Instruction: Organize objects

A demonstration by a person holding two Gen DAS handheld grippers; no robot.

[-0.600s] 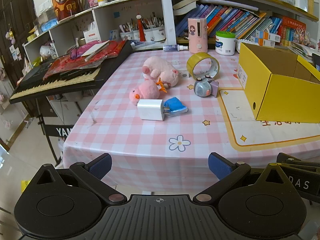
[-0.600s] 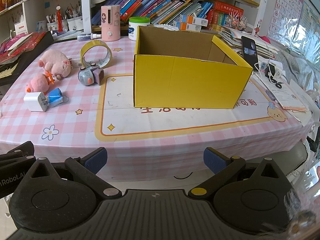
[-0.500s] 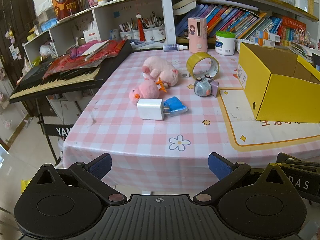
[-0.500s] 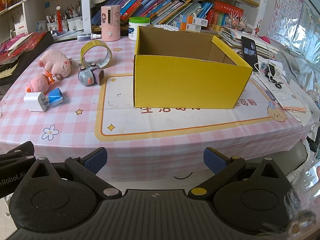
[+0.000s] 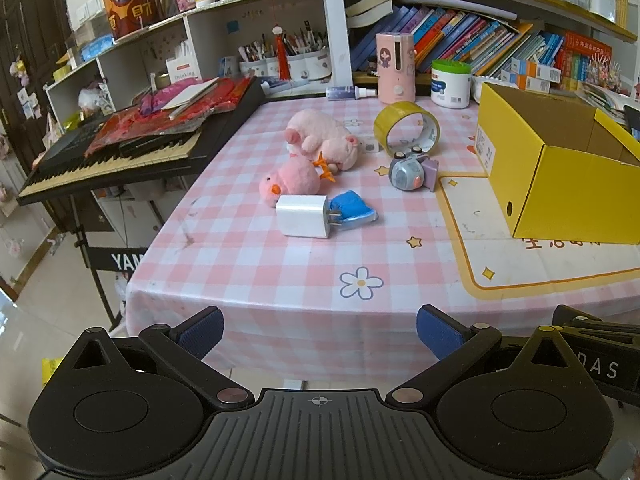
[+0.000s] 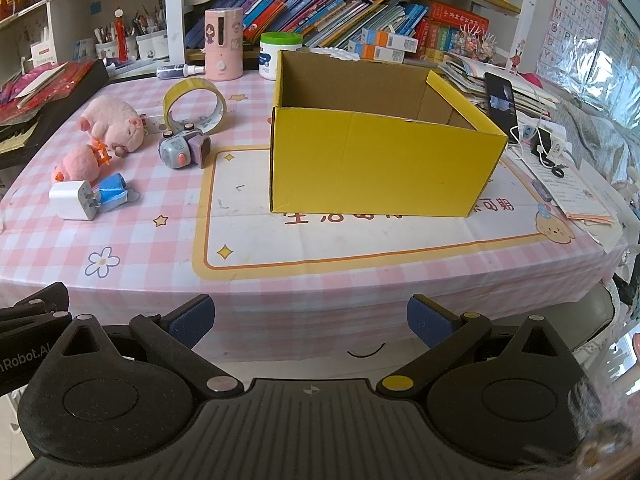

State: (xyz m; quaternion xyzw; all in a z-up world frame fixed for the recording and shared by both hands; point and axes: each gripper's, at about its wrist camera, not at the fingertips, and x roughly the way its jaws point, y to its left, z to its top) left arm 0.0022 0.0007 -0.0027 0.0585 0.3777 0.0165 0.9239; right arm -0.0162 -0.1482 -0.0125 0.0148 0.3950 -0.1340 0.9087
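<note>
A pink plush pig (image 5: 320, 136) (image 6: 114, 120), a small pink plush chick (image 5: 292, 187) (image 6: 80, 162), a white charger (image 5: 304, 216) (image 6: 72, 200), a blue packet (image 5: 352, 210) (image 6: 114, 192), a grey toy camera (image 5: 412, 172) (image 6: 182, 150) and a yellow tape roll (image 5: 406, 128) (image 6: 194, 106) lie on the pink checked tablecloth (image 5: 280, 272). An open yellow box (image 5: 560, 176) (image 6: 380, 160) stands to their right. My left gripper (image 5: 318, 330) and right gripper (image 6: 310, 318) are open and empty, before the table's front edge.
A keyboard (image 5: 120, 152) with red papers sits left of the table. Shelves with books, pen cups, a pink dispenser (image 5: 394, 68) and a white jar (image 5: 450, 84) line the back. A phone (image 6: 500, 104), cables and papers lie right of the box.
</note>
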